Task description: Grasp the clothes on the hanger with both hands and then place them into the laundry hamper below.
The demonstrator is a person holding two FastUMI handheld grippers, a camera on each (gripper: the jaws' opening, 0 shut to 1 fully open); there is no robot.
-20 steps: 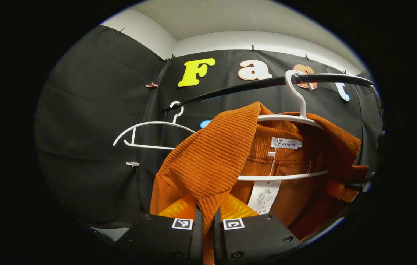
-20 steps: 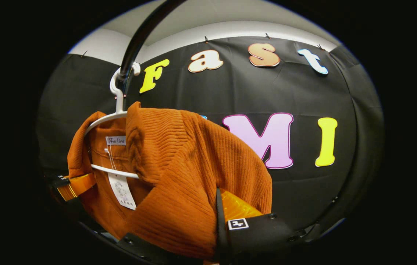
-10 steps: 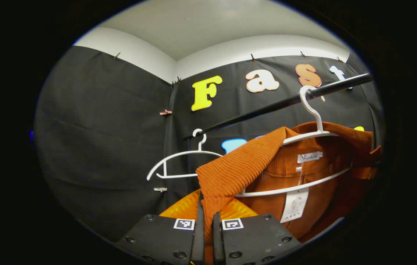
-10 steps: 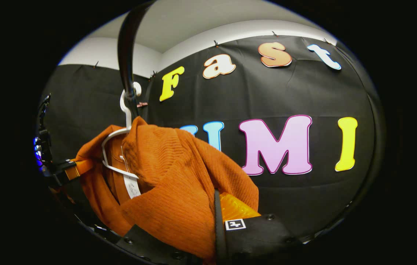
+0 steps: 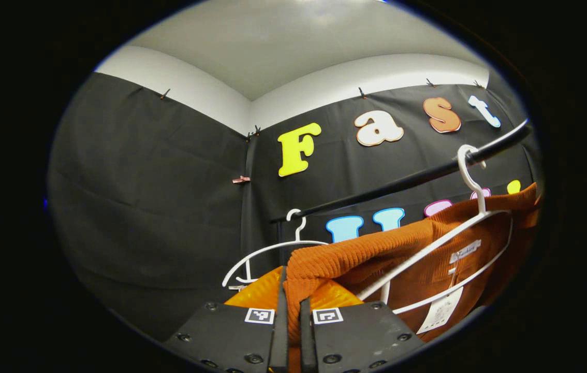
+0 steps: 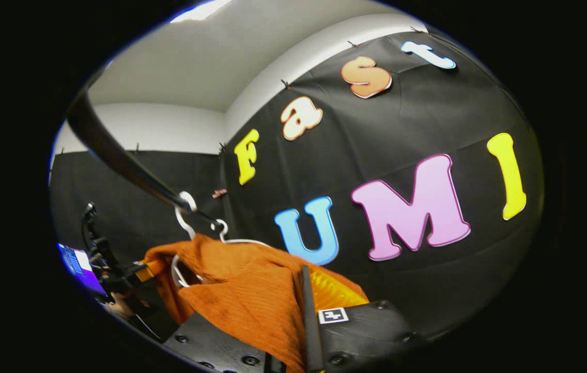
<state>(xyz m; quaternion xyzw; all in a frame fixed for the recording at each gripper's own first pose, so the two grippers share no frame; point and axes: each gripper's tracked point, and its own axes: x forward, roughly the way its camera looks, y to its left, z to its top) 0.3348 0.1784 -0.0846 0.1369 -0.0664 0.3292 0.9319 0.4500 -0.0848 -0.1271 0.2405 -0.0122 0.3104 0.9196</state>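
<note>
An orange ribbed sweater [image 5: 376,254] hangs half off a white hanger [image 5: 443,243] on a black rail [image 5: 407,181]. In the left gripper view my left gripper [image 5: 292,311] is shut on a fold of the sweater's shoulder, which stretches away to the right toward the hanger. In the right gripper view the sweater [image 6: 241,290] drapes over my right gripper [image 6: 298,321], which is shut on the cloth; the hanger's hook [image 6: 186,207] sits on the rail [image 6: 117,155]. The left gripper [image 6: 117,272] and a hand show small at the far left there.
A second, bare white hanger [image 5: 273,254] hangs farther left on the rail. The booth's black cloth wall [image 5: 143,197] stands close behind. A lit screen [image 6: 78,264] shows at the lower left of the right gripper view.
Both grippers have pulled back and down with the sweater in them. The sweater has slid partway off the hanger, which now tilts. The right view has rolled.
</note>
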